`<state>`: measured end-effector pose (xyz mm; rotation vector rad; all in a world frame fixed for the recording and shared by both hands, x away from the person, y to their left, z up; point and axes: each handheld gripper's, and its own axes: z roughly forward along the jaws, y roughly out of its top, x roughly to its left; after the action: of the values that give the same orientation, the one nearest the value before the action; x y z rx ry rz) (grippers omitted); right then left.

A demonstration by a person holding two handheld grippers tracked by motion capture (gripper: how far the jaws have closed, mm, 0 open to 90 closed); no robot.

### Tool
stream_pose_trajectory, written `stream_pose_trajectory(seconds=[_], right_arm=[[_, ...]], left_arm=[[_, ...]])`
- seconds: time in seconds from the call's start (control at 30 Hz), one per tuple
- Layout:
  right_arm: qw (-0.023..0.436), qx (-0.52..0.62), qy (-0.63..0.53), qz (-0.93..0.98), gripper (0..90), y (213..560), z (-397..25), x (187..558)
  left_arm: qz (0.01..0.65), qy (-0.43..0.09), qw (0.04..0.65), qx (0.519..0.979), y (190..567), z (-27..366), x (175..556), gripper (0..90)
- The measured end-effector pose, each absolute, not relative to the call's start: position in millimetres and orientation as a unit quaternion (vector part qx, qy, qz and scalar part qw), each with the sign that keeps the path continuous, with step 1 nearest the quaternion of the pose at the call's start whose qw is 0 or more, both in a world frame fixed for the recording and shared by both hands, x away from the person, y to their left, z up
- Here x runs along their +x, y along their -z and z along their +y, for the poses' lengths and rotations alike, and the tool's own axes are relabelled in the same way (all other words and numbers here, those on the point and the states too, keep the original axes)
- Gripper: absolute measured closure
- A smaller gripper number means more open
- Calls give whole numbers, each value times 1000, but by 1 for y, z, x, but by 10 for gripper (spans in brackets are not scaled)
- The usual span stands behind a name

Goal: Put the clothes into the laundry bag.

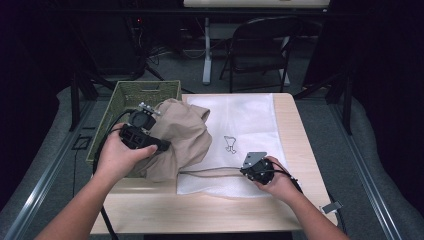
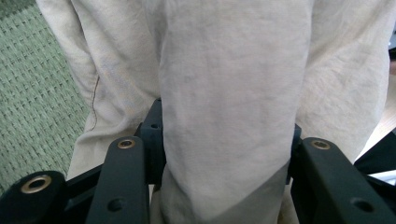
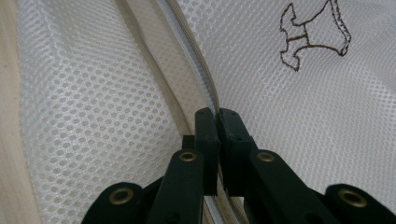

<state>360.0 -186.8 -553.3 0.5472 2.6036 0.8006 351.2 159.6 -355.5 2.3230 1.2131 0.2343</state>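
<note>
The left gripper (image 1: 150, 134), at centre left of the high view, clamped the beige garment (image 1: 180, 135), which hung over the basket (image 1: 125, 95) just left of the mesh laundry bag (image 1: 245, 125). The right gripper (image 3: 217, 116) pinched that bag's zipper edge.

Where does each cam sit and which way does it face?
High view: above the person's side, facing forward and down on the table; both forearms, left gripper, right gripper.
Left gripper view: on the left gripper, facing the beige cloth in its jaws, over the basket.
Right gripper view: on the right gripper, facing the mesh bag; jaws pinch its zipper edge.
Shared: high and left show cloth and basket.
</note>
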Motion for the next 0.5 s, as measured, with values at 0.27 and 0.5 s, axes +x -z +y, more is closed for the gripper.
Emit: stream_pose_trajectory(seconds=[0.27,0.5], right_arm=[[170,211,-296,916,878,546,-191,364],[173,221,-304,910,880,540,-190,366]], left_arm=[[438,-87,254,858,358,153,349,539],[435,-83,254,860,361,150,348,539]])
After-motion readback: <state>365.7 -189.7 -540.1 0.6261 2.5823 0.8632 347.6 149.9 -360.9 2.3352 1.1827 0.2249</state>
